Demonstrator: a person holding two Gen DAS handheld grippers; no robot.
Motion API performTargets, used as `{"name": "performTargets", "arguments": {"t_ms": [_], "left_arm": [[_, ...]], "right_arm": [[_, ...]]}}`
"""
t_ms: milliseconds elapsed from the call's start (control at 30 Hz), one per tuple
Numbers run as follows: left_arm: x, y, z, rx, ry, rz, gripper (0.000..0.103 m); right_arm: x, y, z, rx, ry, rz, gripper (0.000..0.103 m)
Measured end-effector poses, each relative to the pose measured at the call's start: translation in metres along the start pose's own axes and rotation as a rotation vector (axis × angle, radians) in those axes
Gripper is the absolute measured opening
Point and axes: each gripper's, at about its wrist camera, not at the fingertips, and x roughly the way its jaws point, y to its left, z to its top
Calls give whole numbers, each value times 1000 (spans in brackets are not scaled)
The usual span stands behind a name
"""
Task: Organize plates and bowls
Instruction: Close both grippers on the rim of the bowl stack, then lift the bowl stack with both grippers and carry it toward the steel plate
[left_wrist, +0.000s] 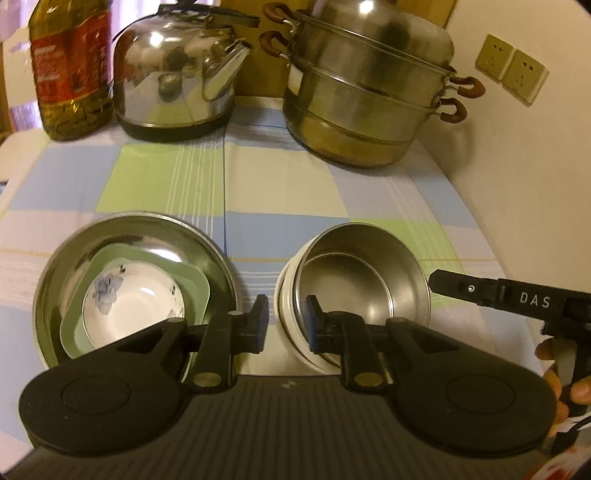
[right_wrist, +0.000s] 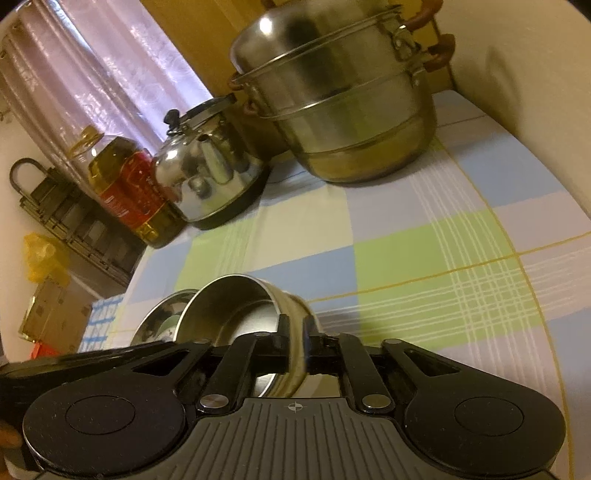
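Jaws of the right gripper (right_wrist: 295, 345) are closed on the near wall of the steel bowl (right_wrist: 236, 314), one inside and one outside the rim, and the bowl sits tilted. Jaws of the left gripper (left_wrist: 286, 323) stand apart, holding nothing, one over the gap and the other over the steel bowl's (left_wrist: 364, 280) near edge.

Beyond both jaws, on the checked worktop (left_wrist: 280, 192), stand a tiered steamer pot (left_wrist: 369, 85), a kettle (left_wrist: 173, 77) and an oil bottle (left_wrist: 72, 70).

Left of the left jaws lies a steel plate (left_wrist: 133, 236) carrying a green dish (left_wrist: 195, 284) and, within it, a flowered bowl (left_wrist: 133, 302). Ahead of those jaws the steel bowl rests tilted in a white bowl (left_wrist: 291, 321).

Progress, as judged: two nested stacks exist; combining them into one, or seating the gripped bowl flat, appears left.

Only the left view shows the stack contents and white bowl; only the right view shows the grip and a dark rack (right_wrist: 74, 218) off the worktop.
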Motion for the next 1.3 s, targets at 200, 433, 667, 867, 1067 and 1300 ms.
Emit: {"name": "performTargets", "arguments": {"t_ms": [200, 433, 667, 867, 1067, 1300], "left_arm": [[9, -1, 2, -14, 21, -26, 19], [24, 0, 5, -36, 60, -35, 18], [30, 3, 8, -60, 92, -35, 14], [34, -1, 13, -47, 104, -8, 11], [37, -1, 15, -52, 114, -4, 11], [31, 1, 16, -48, 72, 41, 31]], "right_arm": [[6, 3, 1, 8, 20, 33, 14], [18, 5, 5, -2, 30, 11, 14], [30, 6, 11, 5, 94, -14, 14], [38, 10, 26, 95, 188, -82, 13], [41, 11, 29, 98, 206, -107, 13], [35, 20, 23, -25, 156, -135, 39]]}}
